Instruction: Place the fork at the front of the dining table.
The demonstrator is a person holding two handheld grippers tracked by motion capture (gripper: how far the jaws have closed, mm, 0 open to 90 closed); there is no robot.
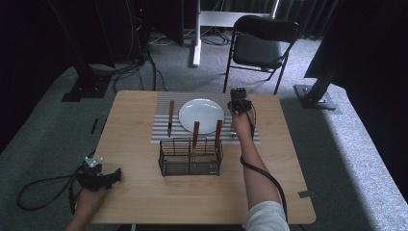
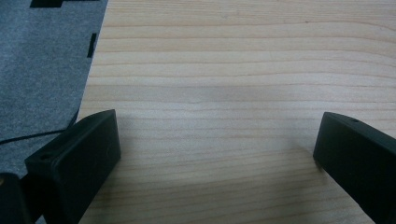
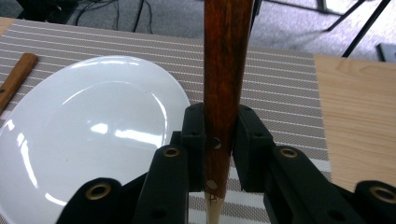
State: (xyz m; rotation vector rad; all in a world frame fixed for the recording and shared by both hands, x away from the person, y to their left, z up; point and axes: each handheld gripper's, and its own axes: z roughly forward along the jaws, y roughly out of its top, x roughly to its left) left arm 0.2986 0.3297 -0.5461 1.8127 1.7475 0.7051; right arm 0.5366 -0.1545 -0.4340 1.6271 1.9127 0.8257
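My right gripper (image 1: 239, 103) hovers over the striped placemat (image 1: 163, 101) just right of the white plate (image 1: 201, 115). In the right gripper view its jaws (image 3: 217, 133) are shut on a dark wooden utensil handle (image 3: 226, 60) that stands straight up between them. A wooden-handled knife (image 1: 170, 118) lies on the mat left of the plate. Two more wooden handles (image 1: 196, 134) (image 1: 218, 132) stick up from a black wire basket (image 1: 190, 156). My left gripper (image 1: 111, 176) rests open at the table's front left corner, with only bare wood between its fingers (image 2: 79, 158).
The wooden table (image 1: 144, 192) stands on grey carpet. A black folding chair (image 1: 260, 45) stands beyond the far edge, and dark stands and cables sit around it. A cable (image 1: 262, 175) trails along the person's right forearm.
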